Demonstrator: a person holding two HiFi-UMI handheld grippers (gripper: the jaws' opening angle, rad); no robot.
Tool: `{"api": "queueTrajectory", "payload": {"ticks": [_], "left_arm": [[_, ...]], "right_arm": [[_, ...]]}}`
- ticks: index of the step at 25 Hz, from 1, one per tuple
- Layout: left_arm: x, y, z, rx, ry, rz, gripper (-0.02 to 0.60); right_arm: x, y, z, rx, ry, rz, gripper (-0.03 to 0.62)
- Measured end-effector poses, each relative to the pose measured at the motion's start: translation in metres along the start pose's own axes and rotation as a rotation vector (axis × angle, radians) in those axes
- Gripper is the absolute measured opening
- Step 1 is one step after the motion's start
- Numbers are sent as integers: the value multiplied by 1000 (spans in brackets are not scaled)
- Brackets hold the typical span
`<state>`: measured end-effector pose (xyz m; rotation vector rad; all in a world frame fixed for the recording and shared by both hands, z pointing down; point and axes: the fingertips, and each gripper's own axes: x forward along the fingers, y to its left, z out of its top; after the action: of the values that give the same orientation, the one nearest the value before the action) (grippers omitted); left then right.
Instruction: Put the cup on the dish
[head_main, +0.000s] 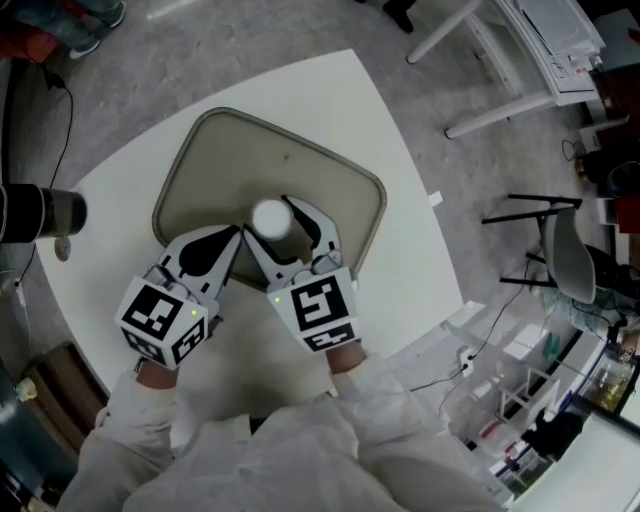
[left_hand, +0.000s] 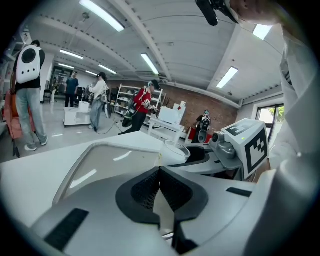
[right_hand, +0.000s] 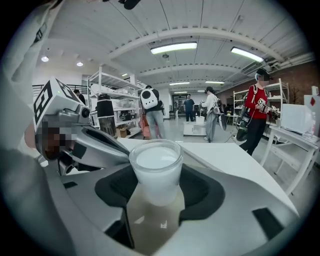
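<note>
The fingers (right_hand: 202, 192) of the right gripper (head_main: 275, 221) are wide apart and press on both sides of the white cup (right_hand: 156, 167). The fingers of the left gripper (left_hand: 160, 171) are shut together with nothing in them. The cup is right over the brown dish (head_main: 205, 165), near its front edge. I cannot tell if its bottom touches yet. The job looks almost done; what is left is letting go. There is one cup, one dish, two grippers and one white tabletop (head_main: 400, 190).
</note>
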<state>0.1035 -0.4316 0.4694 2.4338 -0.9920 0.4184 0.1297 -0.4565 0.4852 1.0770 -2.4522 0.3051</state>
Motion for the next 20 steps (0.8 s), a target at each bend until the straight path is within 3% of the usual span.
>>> {"api": "queueTrajectory", "payload": {"ticks": [20], "left_arm": [[20, 21, -14, -49, 13, -25, 7]], "right_arm": [[25, -12, -16, -11, -3, -54, 264]]}}
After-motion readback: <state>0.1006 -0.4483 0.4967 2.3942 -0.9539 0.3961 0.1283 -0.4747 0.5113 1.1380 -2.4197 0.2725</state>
